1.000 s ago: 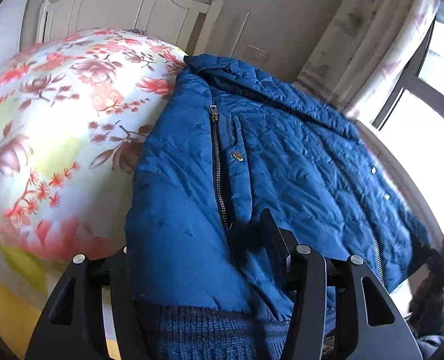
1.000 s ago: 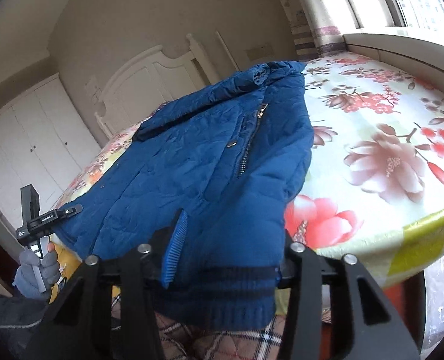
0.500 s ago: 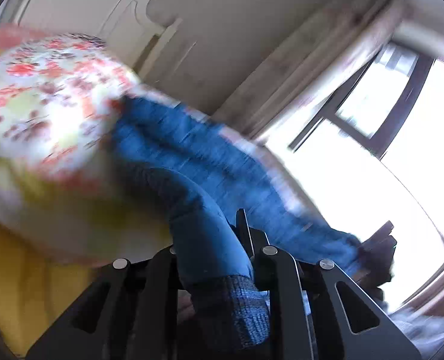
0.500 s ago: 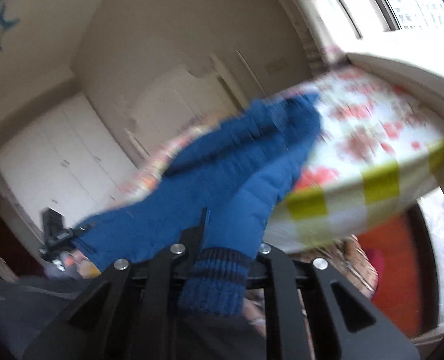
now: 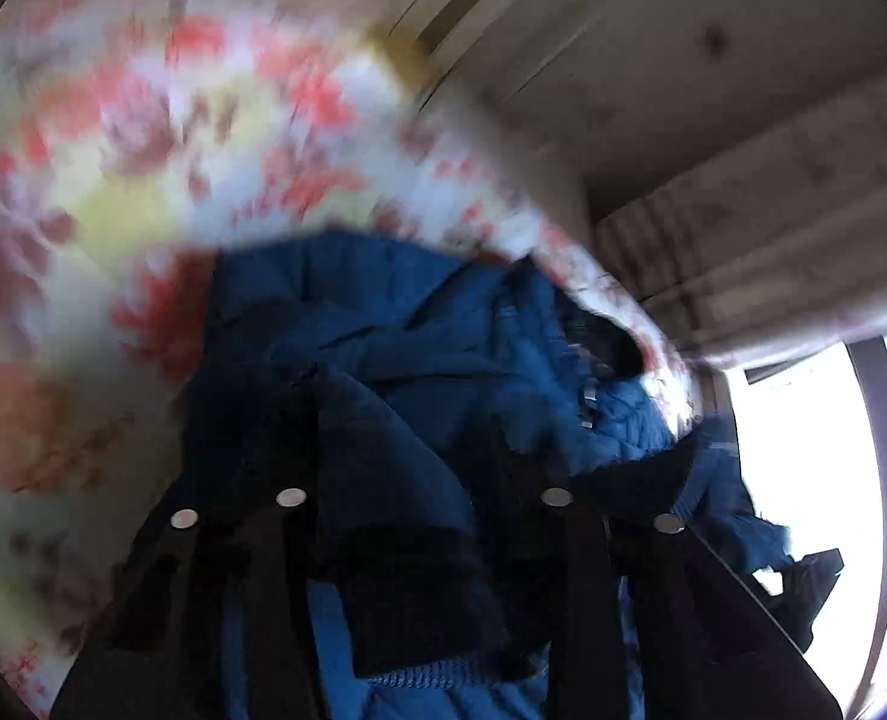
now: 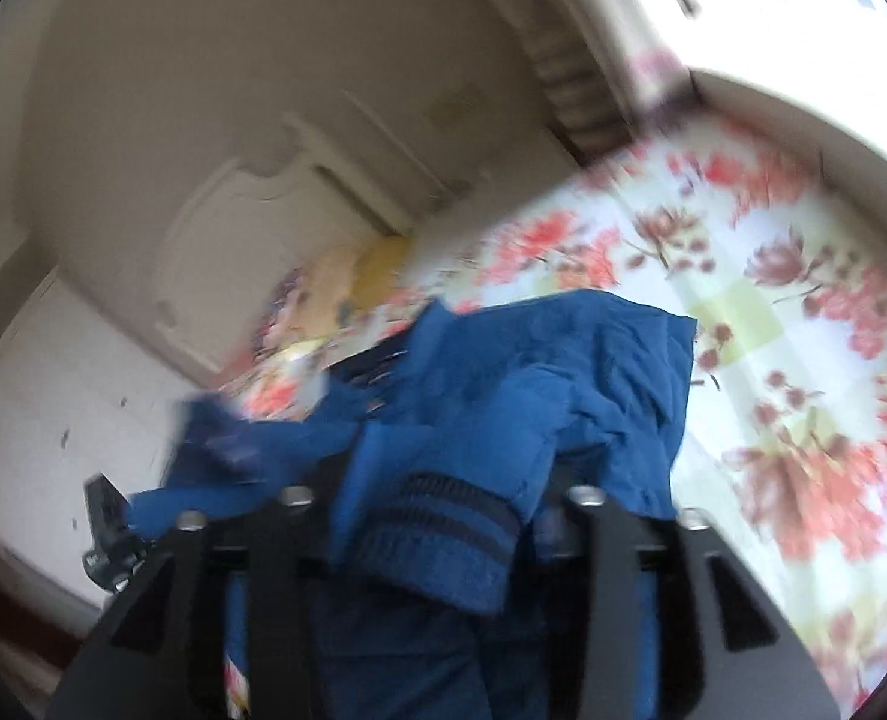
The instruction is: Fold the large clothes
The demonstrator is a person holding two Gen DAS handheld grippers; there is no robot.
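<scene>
While one blue jacket (image 6: 563,372) lies on one bed (image 6: 803,276), two grippers, left (image 5: 419,480) and right (image 6: 437,492), have just been opening, cuffs between.

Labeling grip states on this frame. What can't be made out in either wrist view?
- Left wrist: left tool fingertips lost in shadow against the blue jacket; grip unclear.
- Right wrist: knit cuff covers the right tool pads; contact unclear.
- Both: motion blur smears the floral bedspread.
</scene>
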